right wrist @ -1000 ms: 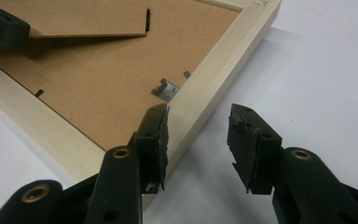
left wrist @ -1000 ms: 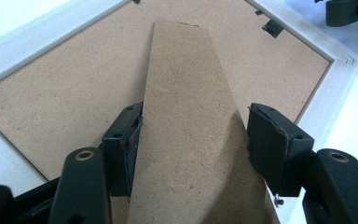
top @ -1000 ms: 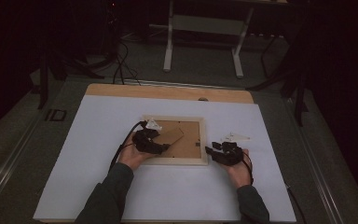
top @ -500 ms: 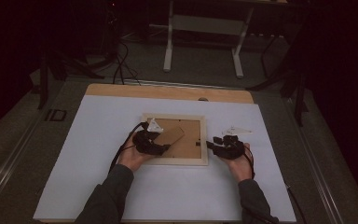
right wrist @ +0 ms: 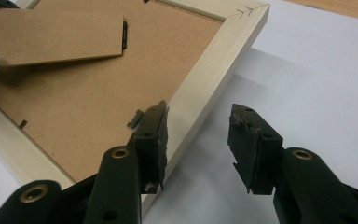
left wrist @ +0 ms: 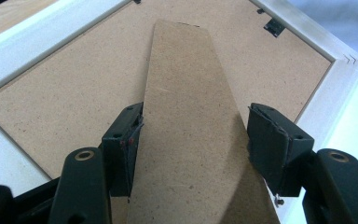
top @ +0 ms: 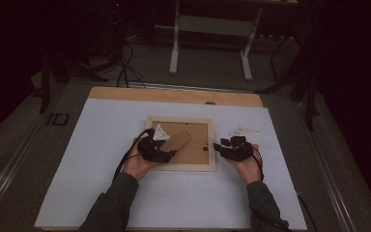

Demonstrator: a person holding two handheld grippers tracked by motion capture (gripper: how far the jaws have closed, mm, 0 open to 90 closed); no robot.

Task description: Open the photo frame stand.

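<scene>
**Frame face-down, stand between left jaws**

Frame [top: 181, 143] lies back-up mid-counter [top: 101, 193]. Left gripper [left wrist: 193, 140] jaws spread around the stand [left wrist: 191, 116], barely touching. Right gripper [right wrist: 198, 140] jaws spread, straddling the frame's edge. Risk: lifting the stand could drag the frame if the right doesn't clamp.

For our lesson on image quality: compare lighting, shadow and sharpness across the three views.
High view: dim, surroundings almost black, white table cover lit, detail soft. Left gripper view: bright, brown fibreboard stand sharp, near black fingers slightly soft. Right gripper view: even light, pale wooden picture frame casts a soft shadow on the cover.
</scene>
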